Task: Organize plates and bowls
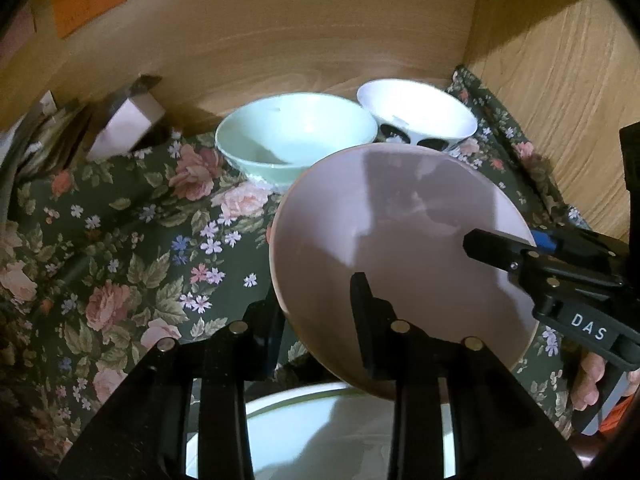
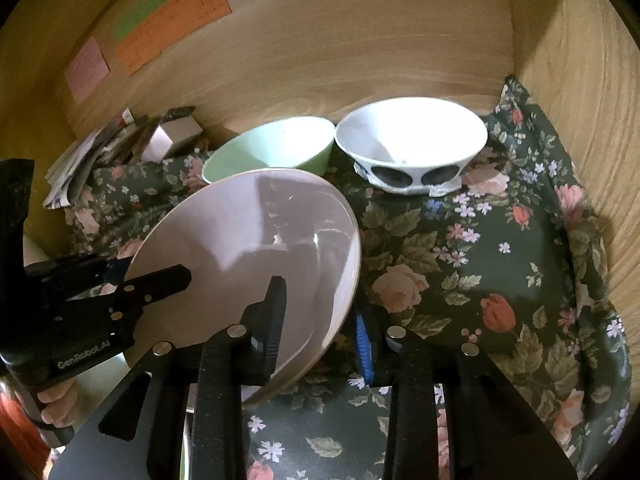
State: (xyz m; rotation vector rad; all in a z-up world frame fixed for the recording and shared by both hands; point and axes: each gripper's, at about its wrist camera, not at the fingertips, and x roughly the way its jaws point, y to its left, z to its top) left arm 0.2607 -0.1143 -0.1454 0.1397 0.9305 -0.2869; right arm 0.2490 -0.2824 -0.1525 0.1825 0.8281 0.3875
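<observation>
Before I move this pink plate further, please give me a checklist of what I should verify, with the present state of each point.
1. Left gripper clamps the pink plate at its rim: ok.
2. Right gripper clamps another part of the rim: ok.
3. Plate held level: not ok, it is tilted.
4. Plate apart from the green bowl: cannot tell, they overlap in both views.
5. Plate apart from the white bowl: ok.
6. White plate with green rim below, free to receive it: cannot tell, mostly hidden.

Dark floral cloth (image 2: 460, 264) covers surface inside wooden alcove (image 2: 320, 40). Orange (image 2: 176, 24), green (image 2: 146, 8), pink notes (image 2: 86, 68) on back wall; papers (image 2: 80, 164), box (image 2: 176, 136) at cloth's far-left corner.
</observation>
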